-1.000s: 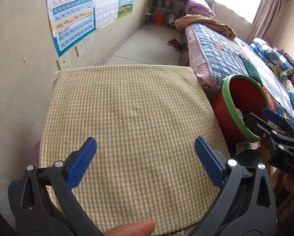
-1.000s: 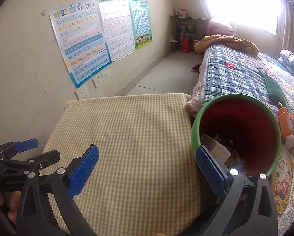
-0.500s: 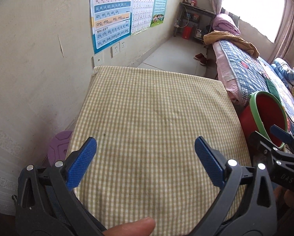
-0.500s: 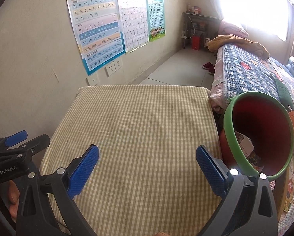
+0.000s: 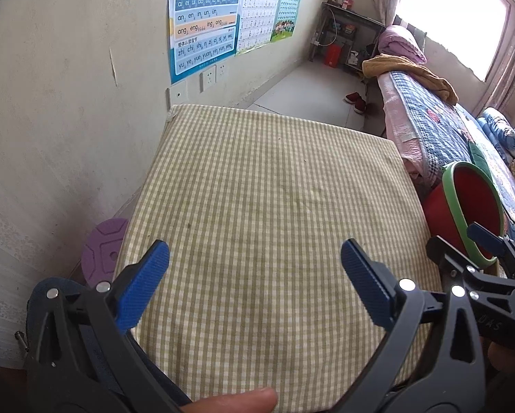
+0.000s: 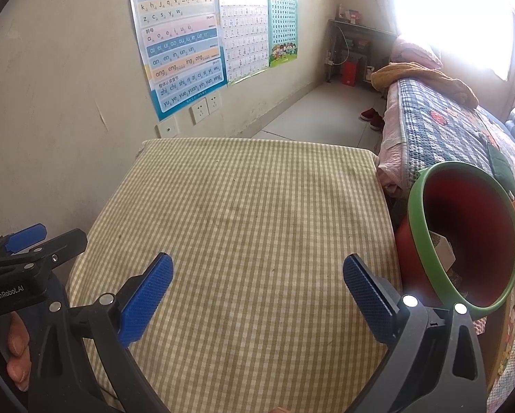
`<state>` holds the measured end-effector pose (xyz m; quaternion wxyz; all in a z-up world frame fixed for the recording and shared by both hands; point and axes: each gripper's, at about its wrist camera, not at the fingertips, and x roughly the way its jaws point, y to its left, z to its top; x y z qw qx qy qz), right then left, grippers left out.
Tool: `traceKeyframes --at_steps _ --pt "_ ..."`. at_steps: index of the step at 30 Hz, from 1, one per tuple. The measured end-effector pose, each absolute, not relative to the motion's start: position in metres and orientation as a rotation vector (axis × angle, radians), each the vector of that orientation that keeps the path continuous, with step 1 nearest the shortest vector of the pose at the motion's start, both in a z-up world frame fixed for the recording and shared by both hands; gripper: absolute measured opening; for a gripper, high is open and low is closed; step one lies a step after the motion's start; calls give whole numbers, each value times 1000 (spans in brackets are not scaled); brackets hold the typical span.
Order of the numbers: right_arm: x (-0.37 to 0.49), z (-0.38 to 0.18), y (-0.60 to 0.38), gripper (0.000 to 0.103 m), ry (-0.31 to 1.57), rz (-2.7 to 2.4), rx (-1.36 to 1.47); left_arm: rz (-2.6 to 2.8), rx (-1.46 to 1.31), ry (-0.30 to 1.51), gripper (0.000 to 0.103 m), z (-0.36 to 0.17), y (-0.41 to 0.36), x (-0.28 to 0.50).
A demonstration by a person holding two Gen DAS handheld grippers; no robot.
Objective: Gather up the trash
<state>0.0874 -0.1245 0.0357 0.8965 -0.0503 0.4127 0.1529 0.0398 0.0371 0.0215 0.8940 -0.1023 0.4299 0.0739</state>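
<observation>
Your left tool (image 5: 255, 285) and right tool (image 6: 257, 294), both released, hover above the checked counter (image 6: 257, 213); the red bin (image 6: 463, 241) stands beside it.

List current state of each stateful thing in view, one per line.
left gripper: open, empty, above the cloth.
right gripper: open, empty, above the cloth.
red bin with green rim: tilted toward the table, some trash inside.
checked tablecloth: flat, nothing on it.
red slippers: on the floor beside the bed.
yellow blanket: crumpled on the bed.
wall posters: hung on the wall.
</observation>
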Motion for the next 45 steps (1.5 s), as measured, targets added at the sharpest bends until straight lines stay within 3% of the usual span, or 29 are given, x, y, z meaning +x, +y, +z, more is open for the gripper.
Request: traceKeyframes --at_steps 45 --pt "91 31 -132 96 870 301 -96 150 -204 889 98 25 25 48"
